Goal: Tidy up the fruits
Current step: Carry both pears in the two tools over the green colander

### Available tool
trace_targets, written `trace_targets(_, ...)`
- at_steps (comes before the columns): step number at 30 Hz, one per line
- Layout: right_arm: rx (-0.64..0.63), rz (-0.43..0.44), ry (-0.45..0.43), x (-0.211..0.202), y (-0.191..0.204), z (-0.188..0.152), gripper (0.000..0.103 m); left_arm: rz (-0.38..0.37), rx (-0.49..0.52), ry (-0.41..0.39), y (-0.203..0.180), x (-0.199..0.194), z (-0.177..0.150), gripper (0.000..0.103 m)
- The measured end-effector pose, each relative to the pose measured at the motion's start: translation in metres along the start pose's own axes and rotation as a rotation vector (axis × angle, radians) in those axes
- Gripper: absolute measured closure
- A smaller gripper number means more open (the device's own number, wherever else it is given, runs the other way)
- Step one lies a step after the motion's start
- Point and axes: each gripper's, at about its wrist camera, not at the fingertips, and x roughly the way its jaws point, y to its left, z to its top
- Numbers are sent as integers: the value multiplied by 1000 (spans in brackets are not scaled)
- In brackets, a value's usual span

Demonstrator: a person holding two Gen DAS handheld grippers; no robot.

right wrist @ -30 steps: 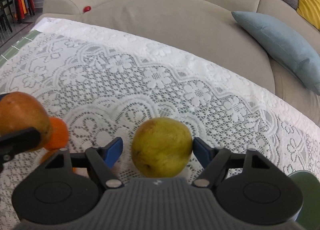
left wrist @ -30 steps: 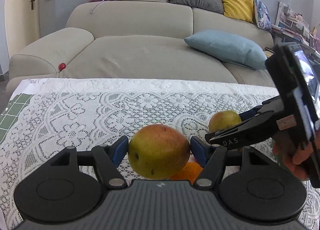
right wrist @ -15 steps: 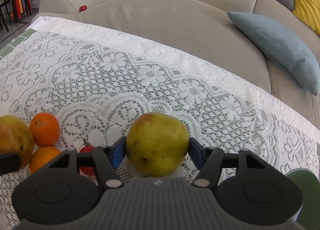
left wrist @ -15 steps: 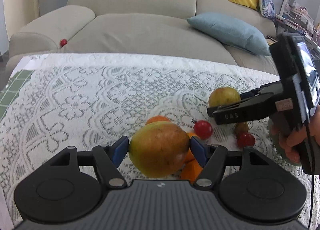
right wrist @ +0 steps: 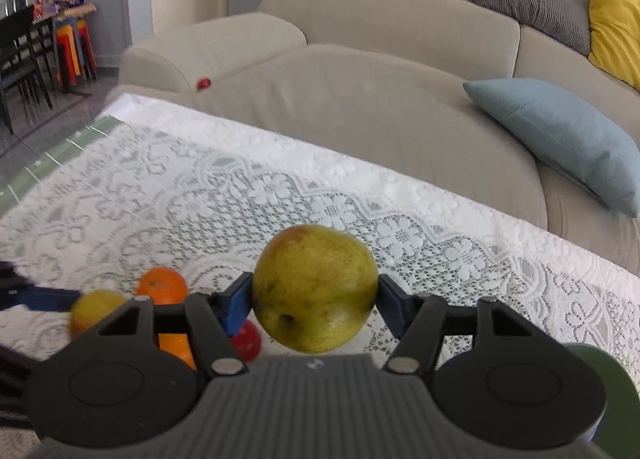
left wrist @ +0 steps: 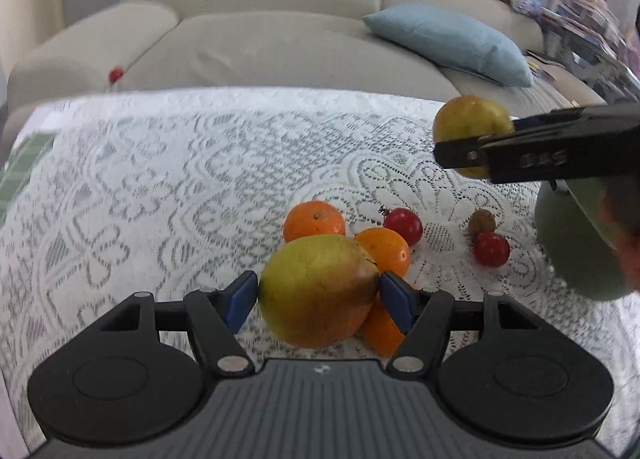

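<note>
The right hand-held gripper (right wrist: 316,295), clamped on a green pear (right wrist: 316,287), has lifted it off the lace-covered counter (left wrist: 160,179). The left hand-held gripper (left wrist: 318,293) stays clamped on a pear (left wrist: 316,289) above the oranges (left wrist: 314,219).

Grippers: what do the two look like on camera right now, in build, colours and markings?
Both match: the left gripper and right gripper have a ribbed dark grey body, black linkage arms with round discs and silver pivot pins, and blue pads. The right one's black finger reads "DAS" in the left view.
</note>
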Motion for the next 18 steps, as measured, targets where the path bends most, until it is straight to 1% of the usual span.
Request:
trace_targets(2,22,21,-8,-12,-3,-5,40,6,18,-20,-3,0,-2,25)
trace_targets(3,30,20,-37,-18,-4,-8,40,9,24,-28,-3,0,-3,25)
trace_targets(5,42,26,-45,-31,-7,-16,40,12,34,-50,-4,0,-7,25)
trace_targets(11,117,71,-63,-65,-24,-38,40,4,-7,-83,0,-4,-12,26)
trace_targets(18,144,56,-91,-102,-46,-58,40,20,-26,-146,-6,-21,-14,27)
